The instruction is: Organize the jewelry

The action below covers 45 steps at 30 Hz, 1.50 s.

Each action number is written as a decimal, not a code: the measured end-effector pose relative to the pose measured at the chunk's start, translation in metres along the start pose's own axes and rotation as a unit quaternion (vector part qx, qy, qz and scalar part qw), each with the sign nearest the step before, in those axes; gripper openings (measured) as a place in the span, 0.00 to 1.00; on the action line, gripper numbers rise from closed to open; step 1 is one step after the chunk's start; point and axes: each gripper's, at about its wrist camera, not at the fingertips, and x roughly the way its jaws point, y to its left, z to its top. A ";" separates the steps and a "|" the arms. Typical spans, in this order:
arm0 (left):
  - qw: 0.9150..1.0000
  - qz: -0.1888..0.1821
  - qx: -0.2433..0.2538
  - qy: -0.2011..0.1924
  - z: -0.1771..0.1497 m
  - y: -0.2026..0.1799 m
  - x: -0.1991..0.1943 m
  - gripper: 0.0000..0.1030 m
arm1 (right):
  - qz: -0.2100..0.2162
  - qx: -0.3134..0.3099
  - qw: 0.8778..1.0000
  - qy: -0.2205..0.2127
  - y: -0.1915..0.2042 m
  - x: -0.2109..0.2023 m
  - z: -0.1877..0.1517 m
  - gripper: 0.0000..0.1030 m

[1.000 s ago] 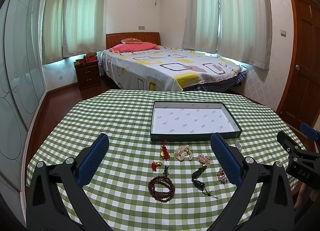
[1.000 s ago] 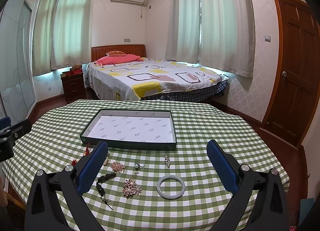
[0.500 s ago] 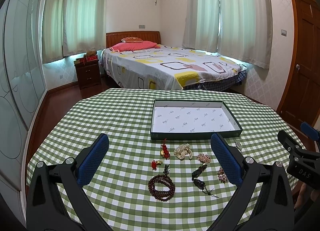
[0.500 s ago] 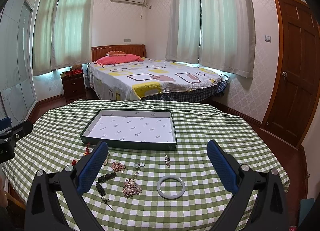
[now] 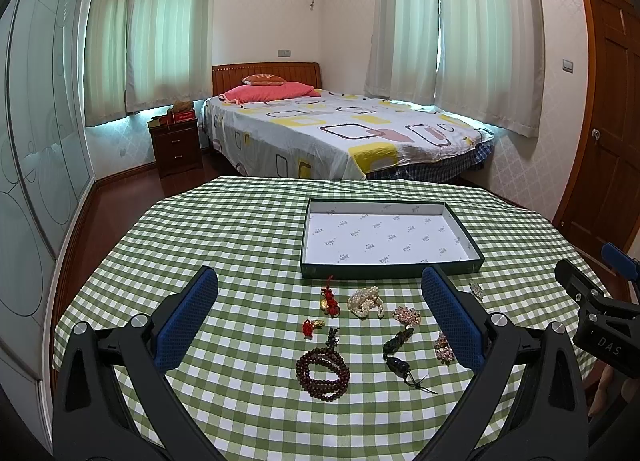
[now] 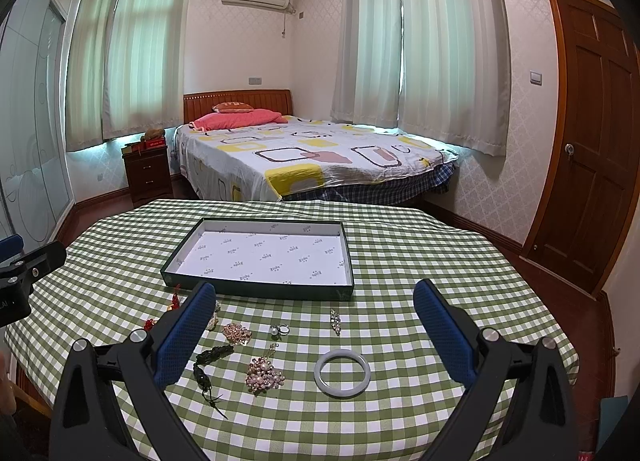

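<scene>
While both claws hover wide apart and empty above the worktop (image 5: 240,229), every piece lies loose on the checked cloth, just in front of the bare tray (image 6: 256,289). Left claw (image 5: 320,325) looks down on the wooden bead bracelet (image 5: 322,374), limp and light by my guess, best pinched across its bunched loops. Right claw (image 6: 314,335) frames the pale bangle (image 6: 342,373): rigid, smooth, likely slippery and breakable, so grip across one side of the rim. Pearl brooch (image 6: 264,375) beside it looks snaggy; take it by the cluster.
</scene>
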 end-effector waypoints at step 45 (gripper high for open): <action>0.998 -0.008 0.005 0.054 -0.062 0.023 0.082 0.96 | 0.009 -0.020 0.999 0.029 -0.013 0.057 -0.056 0.94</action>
